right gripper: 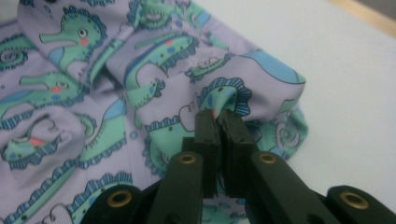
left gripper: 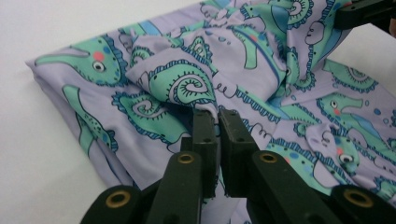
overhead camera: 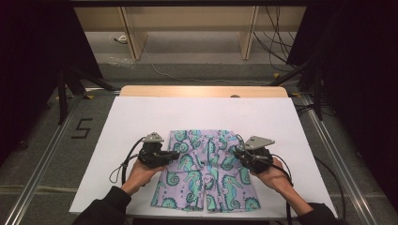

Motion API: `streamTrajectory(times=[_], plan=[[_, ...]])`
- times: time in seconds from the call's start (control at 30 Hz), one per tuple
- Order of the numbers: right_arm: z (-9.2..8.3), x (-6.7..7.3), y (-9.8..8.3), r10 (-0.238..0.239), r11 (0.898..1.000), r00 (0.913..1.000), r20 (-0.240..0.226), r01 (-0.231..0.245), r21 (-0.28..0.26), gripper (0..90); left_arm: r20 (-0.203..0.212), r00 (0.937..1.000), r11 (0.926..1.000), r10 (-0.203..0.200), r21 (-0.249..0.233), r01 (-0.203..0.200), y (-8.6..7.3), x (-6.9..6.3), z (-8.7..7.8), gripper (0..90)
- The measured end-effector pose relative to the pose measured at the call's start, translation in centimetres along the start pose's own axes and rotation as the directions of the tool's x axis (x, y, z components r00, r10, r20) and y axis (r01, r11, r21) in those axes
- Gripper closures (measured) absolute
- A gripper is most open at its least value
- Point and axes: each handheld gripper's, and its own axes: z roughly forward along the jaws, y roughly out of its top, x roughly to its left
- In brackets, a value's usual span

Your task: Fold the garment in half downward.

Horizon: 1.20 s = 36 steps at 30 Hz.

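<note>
The shorts [overhead camera: 202, 169], lilac with a green seahorse print, lie flat in the lower middle of the high view on the white bench [overhead camera: 141, 117], waistband toward the far side and leg openings toward the person. The left gripper [overhead camera: 174, 154] comes in at the left edge of the waist and the right gripper [overhead camera: 237, 153] at the right edge. In the left gripper view the jaws are pressed together on a raised fold of the fabric [left gripper: 196, 91] at frame centre; in the right gripper view the jaws likewise pinch a bunched ridge of cloth [right gripper: 224, 100] just above centre, near the garment's rounded corner. The cloth looks thin, stretchy and very light, so it should lift with almost no effort but will sag, drape and wrinkle rather than keep any shape. Smooth knit like this may slip out of a shallow pinch, so a hold deep on the doubled waistband or side seam seems safest, with both sides lifted evenly.
</note>
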Motion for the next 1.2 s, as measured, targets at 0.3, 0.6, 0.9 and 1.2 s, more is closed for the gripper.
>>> streamTrajectory(times=[0.3, 0.6, 0.9, 1.2], plan=[[0.7, 0.8, -1.7, 0.005, 0.993, 0.9998, -0.019, -0.003, 0.114, 86.4, -0.012, 0.9998, 0.9964, 0.016, 0.083, -0.015, -1.2, 0.3, 0.1, 84.2], [1.4, 0.9, -2.2, -0.009, 0.985, 0.9993, -0.037, 0.015, 0.172, 78.1, 0.017, 0.9997, 0.99, 0.018, 0.14, -0.02, -1.7, 0.2, 0.6, 73.5], [-0.9, -1.8, -0.7, 0.155, 0.987, 0.9854, -0.071, -0.152, 0.043, 40.2, -0.045, 0.9983, 0.9982, 0.037, -0.045, -0.039, 1.7, -0.2, -1.5, 22.6], [0.4, -5.2, 1.7, 0.256, 0.967, 0.9646, -0.063, -0.255, 0.028, 29.8, -0.022, 0.9978, 0.9973, -0.063, 0.037, 0.064, 5.3, 1.5, 2.2, 23.8]])
